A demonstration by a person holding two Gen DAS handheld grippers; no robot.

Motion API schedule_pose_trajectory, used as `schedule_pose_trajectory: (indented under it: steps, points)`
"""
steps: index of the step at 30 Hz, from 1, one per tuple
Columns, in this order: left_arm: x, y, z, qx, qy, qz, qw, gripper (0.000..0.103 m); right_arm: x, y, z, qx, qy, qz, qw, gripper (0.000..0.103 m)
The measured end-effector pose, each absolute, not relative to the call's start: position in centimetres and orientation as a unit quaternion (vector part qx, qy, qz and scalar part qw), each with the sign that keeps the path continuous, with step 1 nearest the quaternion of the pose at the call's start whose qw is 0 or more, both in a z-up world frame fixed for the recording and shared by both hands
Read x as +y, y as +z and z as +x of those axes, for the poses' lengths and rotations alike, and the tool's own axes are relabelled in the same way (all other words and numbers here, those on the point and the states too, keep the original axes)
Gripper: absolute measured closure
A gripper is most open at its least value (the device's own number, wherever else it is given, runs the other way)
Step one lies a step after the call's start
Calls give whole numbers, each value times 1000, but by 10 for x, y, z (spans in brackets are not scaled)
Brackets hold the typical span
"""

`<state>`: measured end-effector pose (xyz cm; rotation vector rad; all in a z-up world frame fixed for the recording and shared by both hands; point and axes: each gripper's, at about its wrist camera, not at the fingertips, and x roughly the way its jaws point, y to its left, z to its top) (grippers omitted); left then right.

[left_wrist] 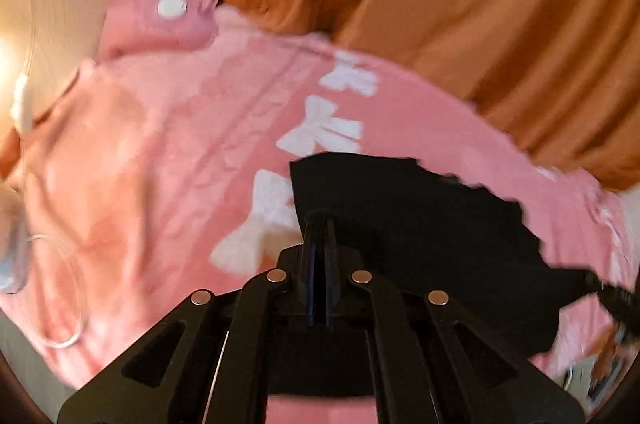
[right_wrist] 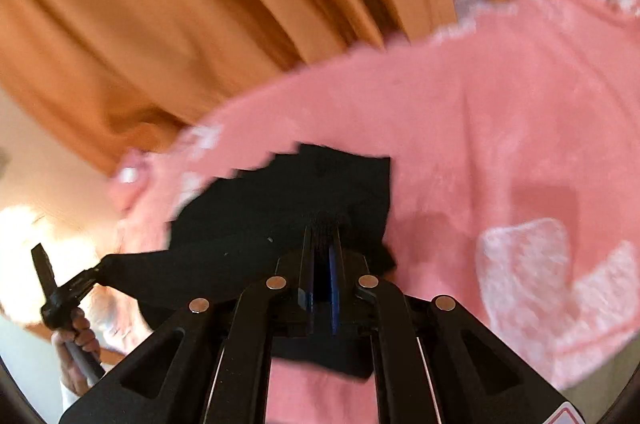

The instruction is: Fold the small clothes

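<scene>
Left gripper [left_wrist: 319,224]: jaws pressed together, pinching one edge of the small black fabric garment [left_wrist: 420,224]. Right gripper [right_wrist: 322,228]: same, clamped on the opposite edge of that black piece [right_wrist: 280,220]. So we're holding it two-handed, stretched between both claws and lifted off the surface. In the right wrist view we also see the left gripper's tip [right_wrist: 76,284] biting the far corner, w/ the person's hand [right_wrist: 78,342] on its handle.

Where it is: the black piece hangs over a pink fleece blanket w/ white bow prints [left_wrist: 180,143], which lies spread flat below. Behind that, orange draped curtain fabric [left_wrist: 440,3]. White snap button on a pink tab [left_wrist: 172,7] at the blanket's far end. Thin clear cable loop [left_wrist: 64,340] lies on the blanket at the left wrist view's left edge. Frames are motion-blurred, so fine detail is iffy.

Handling, our read: light, limp, no stiffness, so it sags btw grips and folds wherever tension drops. One edge looks jagged or scalloped; can't tell if that's trim or blur. Not fragile, low slip risk in the pads. Best hold: corners or hem ends, as now, kept taut so the fold line lands straight. Can't tell garment type yet.
</scene>
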<state>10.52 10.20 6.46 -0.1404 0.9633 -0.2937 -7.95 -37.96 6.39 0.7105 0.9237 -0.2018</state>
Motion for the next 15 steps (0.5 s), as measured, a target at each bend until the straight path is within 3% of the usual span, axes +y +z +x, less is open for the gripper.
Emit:
schedule_pose_trajectory:
  steps: [5, 9, 10, 11, 13, 15]
  points:
    - [81, 23, 151, 491, -122, -69, 860, 101, -401, 26, -43, 450, -98, 377, 804, 98]
    - [86, 6, 183, 496, -97, -104, 857, 97, -427, 20, -30, 390, -87, 437, 806, 91]
    - [91, 4, 191, 482, -73, -113, 866, 92, -433, 23, -32, 361, -118, 430, 819, 90]
    - [96, 4, 196, 475, -64, -117, 870, 81, -437, 27, -33, 343, -147, 421, 827, 86]
    - [105, 6, 200, 470, -49, -126, 872, 72, -438, 34, -36, 324, -165, 419, 832, 74]
    - [110, 14, 195, 469, -72, -142, 868, 71, -427, 40, -35, 351, -159, 401, 831, 72]
